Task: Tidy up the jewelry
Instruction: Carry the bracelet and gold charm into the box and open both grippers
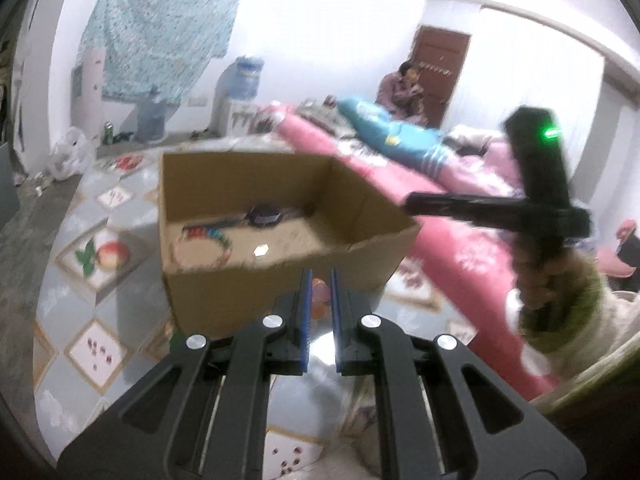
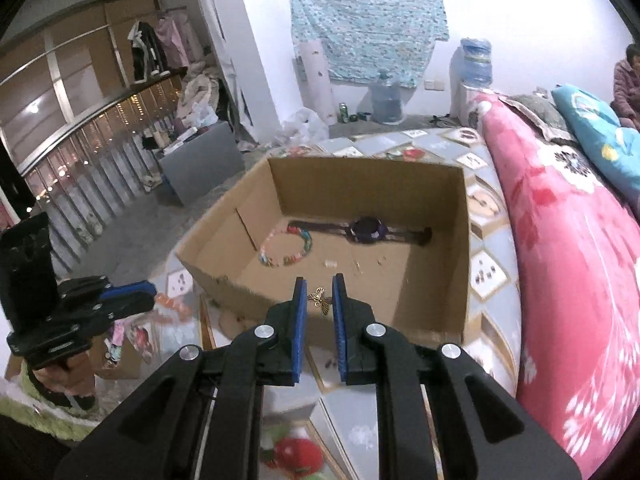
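Right wrist: butterfly charm (image 2: 321, 299) pinched between right gripper (image 2: 320, 292) jaws.

A tiled-pattern sheet (image 2: 490, 276) carries the open cardboard box (image 2: 400, 184) beside a pink blanket (image 2: 560, 260).

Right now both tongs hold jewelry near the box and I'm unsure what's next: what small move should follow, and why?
Probably carry the right tongs forward over the cardboard box rim, since their butterfly charm hangs at the near wall while the watch and bead bracelet already lie inside.
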{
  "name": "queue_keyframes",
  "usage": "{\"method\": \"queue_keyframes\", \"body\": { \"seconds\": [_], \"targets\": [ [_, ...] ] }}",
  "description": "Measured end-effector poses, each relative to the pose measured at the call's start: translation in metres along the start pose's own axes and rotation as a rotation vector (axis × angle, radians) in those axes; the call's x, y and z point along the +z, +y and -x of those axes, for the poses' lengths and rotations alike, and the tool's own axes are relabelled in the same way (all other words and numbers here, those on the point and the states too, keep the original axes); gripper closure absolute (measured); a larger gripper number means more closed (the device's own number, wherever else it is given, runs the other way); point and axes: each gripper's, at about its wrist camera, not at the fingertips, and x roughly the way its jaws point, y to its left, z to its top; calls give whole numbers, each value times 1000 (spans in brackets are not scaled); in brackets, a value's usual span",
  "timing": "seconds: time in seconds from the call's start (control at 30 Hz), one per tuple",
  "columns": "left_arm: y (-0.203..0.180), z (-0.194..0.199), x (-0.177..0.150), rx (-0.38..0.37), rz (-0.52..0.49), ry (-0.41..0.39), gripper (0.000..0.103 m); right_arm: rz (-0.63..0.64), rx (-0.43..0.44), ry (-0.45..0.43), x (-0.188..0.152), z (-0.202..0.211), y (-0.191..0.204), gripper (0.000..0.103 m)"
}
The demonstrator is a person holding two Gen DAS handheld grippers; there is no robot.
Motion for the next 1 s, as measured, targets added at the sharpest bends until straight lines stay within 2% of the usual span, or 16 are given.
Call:
{"method": "queue_keyframes", "body": {
  "seconds": [0.1, 0.2, 0.3, 0.37, 0.43, 0.63, 0.87, 1.0],
  "targets": [
    [-4, 4, 26, -47, -14, -25, 95, 9, 36, 22, 20, -9, -3, 90],
    [-2, -2, 50, -64, -27, -24, 95, 6, 59, 77, 37, -25, -10, 90],
    [0, -27, 72, -54, -45, 11, 95, -4, 54, 161, 49, -47, -21, 90],
    [4, -53, 83, -60, -38, 58, 95, -5, 42, 202, 53, -59, -28, 90],
    [7, -79, 87, -29, -45, 116, 95, -2, 41, 224, 54, -67, -32, 90],
    [20, -150, 83, -53, 20, 291, 95, -1, 42, 240, 57, -77, -45, 90],
    [20, -199, 69, -101, 86, 413, 94, -39, 51, 252, 56, -86, -66, 90],
    [22, -201, 65, -95, 106, 409, 80, -52, 65, 266, 55, -92, -71, 90]
  ]
}}
